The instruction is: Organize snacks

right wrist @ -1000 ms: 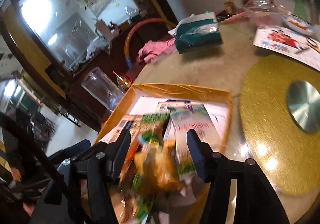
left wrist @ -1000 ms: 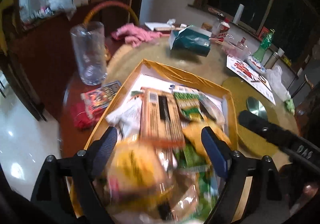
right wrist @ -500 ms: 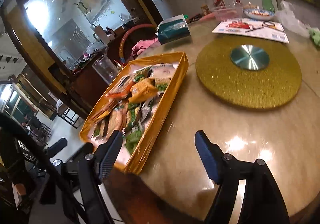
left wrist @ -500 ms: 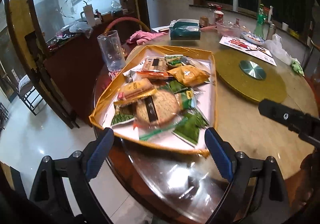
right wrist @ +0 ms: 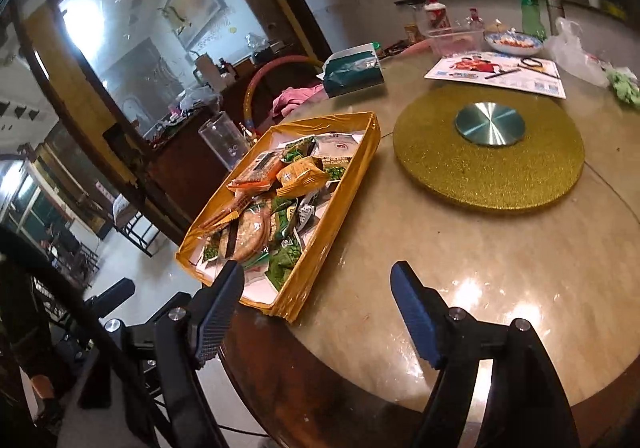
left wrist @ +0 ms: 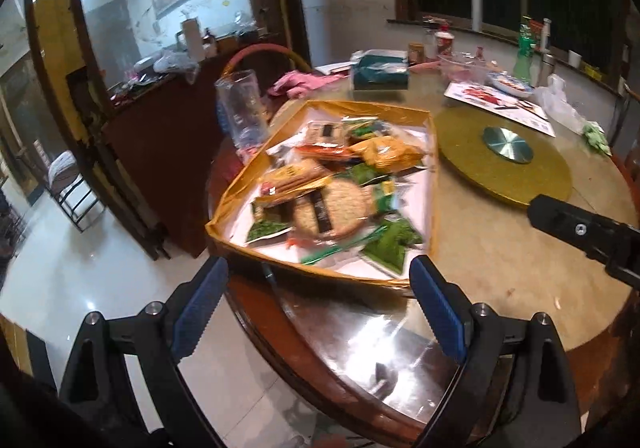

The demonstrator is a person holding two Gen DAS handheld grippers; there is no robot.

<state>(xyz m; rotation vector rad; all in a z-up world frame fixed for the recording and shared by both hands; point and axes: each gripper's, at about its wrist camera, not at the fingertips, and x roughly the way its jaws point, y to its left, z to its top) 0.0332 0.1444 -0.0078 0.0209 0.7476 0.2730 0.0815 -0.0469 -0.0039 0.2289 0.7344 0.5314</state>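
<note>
A shallow golden tray point(left wrist: 320, 268) sits at the near left edge of the round table and holds several snack packets: a round cracker pack point(left wrist: 332, 208), an orange-yellow bag point(left wrist: 388, 154) and green packets point(left wrist: 390, 244). The tray also shows in the right wrist view point(right wrist: 340, 208). My left gripper point(left wrist: 318, 308) is open and empty, hovering just short of the tray's near corner. My right gripper point(right wrist: 318, 308) is open and empty over the table edge, right of the tray's near end. The right gripper's body also shows at the right of the left wrist view point(left wrist: 584, 228).
A gold glitter turntable point(right wrist: 488, 152) lies right of the tray. A clear glass point(left wrist: 242, 110) stands at the tray's far left. A teal packet point(right wrist: 352, 68), a pink cloth point(left wrist: 300, 82), a printed sheet point(right wrist: 496, 72), bottles and bowls crowd the far side. The floor lies below on the left.
Both grippers have pulled back and up from right over the snacks to beyond the tray's near end. Both stay open and empty. The snacks lie in the tray.
</note>
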